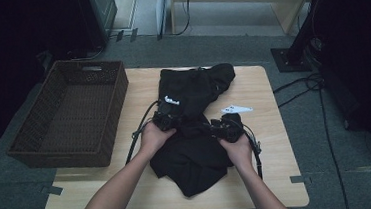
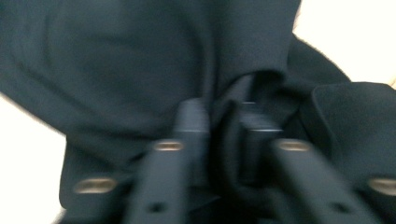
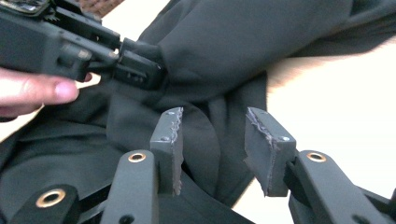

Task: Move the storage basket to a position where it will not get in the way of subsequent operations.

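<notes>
- The wooden desk (image 1: 267, 143) carries everything, pale under dim light.
- A brown woven basket (image 1: 109, 115) sits at the desk's left side, well apart from the hands.
- A black garment (image 1: 197, 156) lies crumpled across the desk's middle, between both hands.
- The left gripper (image 1: 167, 117) rests on the garment; its fingers (image 2: 191, 126) pinch a fold of the cloth.
- The right gripper (image 1: 224, 128) lies on the garment, its fingers (image 3: 170, 135) spread apart with a ridge of cloth between them, not pressed.
</notes>
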Tool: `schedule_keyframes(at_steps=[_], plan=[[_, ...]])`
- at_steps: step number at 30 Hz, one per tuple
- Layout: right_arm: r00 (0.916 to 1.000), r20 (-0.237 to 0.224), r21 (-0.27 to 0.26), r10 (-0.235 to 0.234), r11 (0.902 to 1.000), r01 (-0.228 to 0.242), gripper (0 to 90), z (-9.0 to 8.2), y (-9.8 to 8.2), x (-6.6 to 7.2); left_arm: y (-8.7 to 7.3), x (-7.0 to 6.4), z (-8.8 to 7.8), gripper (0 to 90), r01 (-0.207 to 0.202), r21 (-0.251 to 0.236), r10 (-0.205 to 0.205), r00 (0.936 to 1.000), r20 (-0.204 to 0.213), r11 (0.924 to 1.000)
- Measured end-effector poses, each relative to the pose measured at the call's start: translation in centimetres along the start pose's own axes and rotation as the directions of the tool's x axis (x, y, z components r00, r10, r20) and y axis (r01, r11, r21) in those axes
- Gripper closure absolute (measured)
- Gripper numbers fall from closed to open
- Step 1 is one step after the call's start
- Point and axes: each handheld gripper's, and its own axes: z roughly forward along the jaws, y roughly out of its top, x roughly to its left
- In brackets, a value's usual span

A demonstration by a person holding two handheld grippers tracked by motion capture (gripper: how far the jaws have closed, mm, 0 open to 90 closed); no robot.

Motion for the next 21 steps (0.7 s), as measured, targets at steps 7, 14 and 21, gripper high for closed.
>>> schedule_keyframes(at_steps=[7, 14, 21], plan=[[0.9989, 0.044, -0.003, 0.014, 0.9999, -0.014, 60.6, 1.6, 0.7, -1.5, 1.0, 1.8, -3.5, 87.8, 0.046, -0.084, -0.045, 0.9988, 0.018, 0.9954], [0.9957, 0.091, 0.019, -0.015, 0.9997, 0.014, 55.0, 5.8, 1.6, -1.7, 1.1, 2.9, -4.8, 87.6, 0.066, -0.11, -0.065, 0.9978, 0.009, 0.9918], [0.9779, 0.189, 0.062, -0.089, 0.995, 0.079, 46.3, 8.7, 2.0, -0.6, 0.6, 3.9, -5.7, 87.5, 0.076, -0.115, -0.076, 0.9971, 0.002, 0.9905]])
